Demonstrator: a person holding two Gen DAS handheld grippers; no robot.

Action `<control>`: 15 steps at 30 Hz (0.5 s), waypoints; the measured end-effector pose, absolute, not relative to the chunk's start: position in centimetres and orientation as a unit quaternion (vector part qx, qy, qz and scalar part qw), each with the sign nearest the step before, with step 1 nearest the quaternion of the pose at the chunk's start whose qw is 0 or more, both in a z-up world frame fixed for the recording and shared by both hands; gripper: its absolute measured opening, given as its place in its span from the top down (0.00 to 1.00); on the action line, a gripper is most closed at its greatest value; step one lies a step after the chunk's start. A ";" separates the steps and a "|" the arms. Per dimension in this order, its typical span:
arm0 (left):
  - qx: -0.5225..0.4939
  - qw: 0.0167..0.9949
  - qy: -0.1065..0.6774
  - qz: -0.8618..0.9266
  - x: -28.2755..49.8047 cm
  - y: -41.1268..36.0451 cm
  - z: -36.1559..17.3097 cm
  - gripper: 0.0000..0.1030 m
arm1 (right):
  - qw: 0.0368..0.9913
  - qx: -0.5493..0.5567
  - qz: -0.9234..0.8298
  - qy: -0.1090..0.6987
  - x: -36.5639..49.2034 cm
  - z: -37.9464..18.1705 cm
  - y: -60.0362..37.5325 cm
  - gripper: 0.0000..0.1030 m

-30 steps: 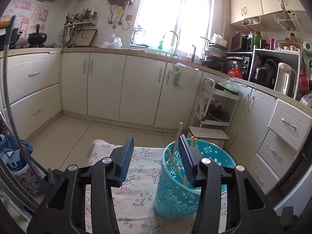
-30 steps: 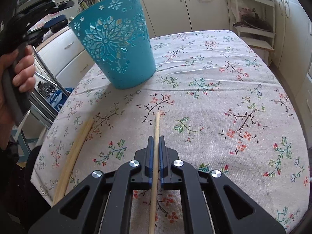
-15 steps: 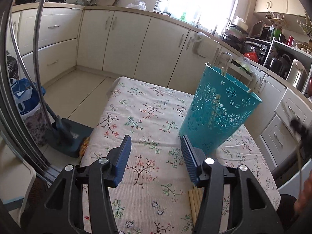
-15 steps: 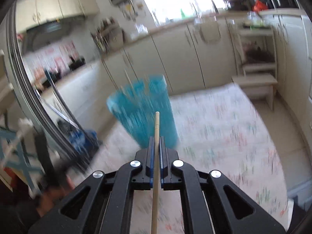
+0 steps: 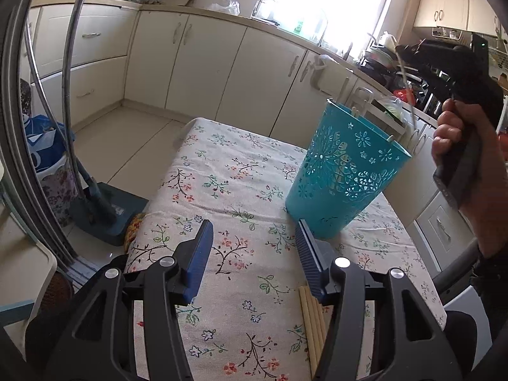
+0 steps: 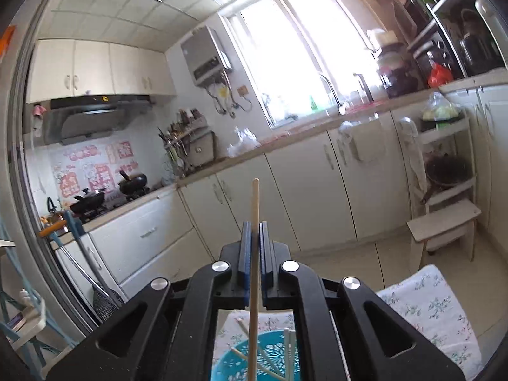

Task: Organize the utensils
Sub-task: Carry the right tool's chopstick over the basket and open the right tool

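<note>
Above the teal basket, the right claw now holds its chopstick upright, pads pressed shut on the shaft, lower end hanging over the basket's open mouth; a second ago that same chopstick lay flat on the flowered tabletop in front of the basket, already pinched; half a second ago it was swinging up toward the basket in a blur; so the lift and carry are done and what I judge remains is the drop. Inside the basket, several pale sticks already lean against the wall, so the sorting is partly done.

On the near side of the basket, the left claw hangs with its jaws wide apart and nothing between them, low over the tabletop; a second ago it looked across the kitchen with the basket close under its right finger; since then it has backed off and tipped down, which leaves the basket standing free. In this view the basket stands upright toward the right edge of the cloth, and the person's right hand grips its tool above and to the right of the rim.

Nearer than the basket, just beside the left claw's right finger, a small bundle of chopsticks lies on the cloth; I take these as the next to go in, so the job is not finished; the release should wait until the lower tip is clearly inside the rim, or the stick may glance off.
</note>
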State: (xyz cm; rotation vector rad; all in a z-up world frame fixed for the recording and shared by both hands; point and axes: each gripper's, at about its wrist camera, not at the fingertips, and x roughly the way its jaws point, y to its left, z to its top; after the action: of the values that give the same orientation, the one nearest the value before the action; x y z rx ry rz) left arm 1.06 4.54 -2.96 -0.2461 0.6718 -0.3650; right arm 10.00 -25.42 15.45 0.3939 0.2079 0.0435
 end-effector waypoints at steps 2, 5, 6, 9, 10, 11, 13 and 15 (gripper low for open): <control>-0.124 0.920 0.328 -0.175 1.2 4.9 -3.1 0.51 | 0.974 0.187 0.016 0.124 11.0 14.1 -25.1 0.94; -0.129 0.918 0.333 -0.171 1.5 5.2 -3.4 0.50 | 0.973 0.172 0.019 0.154 11.5 12.3 -24.7 0.94; -0.130 0.917 0.335 -0.171 1.5 5.2 -3.5 0.50 | 0.972 0.168 0.023 0.164 11.5 11.8 -24.4 0.94; -0.128 0.917 0.336 -0.170 1.3 5.1 -3.5 0.50 | 0.970 0.159 0.034 0.184 11.0 10.5 -23.6 0.94; -0.127 0.918 0.336 -0.170 1.3 5.0 -3.4 0.50 | 0.968 0.155 0.037 0.191 10.7 10.2 -23.4 0.94; -0.127 0.918 0.336 -0.170 1.2 5.0 -3.4 0.50 | 0.968 0.154 0.041 0.196 10.5 9.9 -23.1 0.94; -0.126 0.918 0.336 -0.169 1.0 5.0 -3.3 0.49 | 0.966 0.155 0.045 0.202 9.8 9.6 -23.0 0.88; -0.124 0.919 0.335 -0.167 0.9 5.1 -3.2 0.48 | 0.965 0.163 0.047 0.201 8.5 9.4 -23.3 0.84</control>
State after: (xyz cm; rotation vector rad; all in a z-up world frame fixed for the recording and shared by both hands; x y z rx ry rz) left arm 0.88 5.06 -3.17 -0.2545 0.6895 -0.3433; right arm 8.55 -23.34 9.40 0.3307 0.4071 0.0949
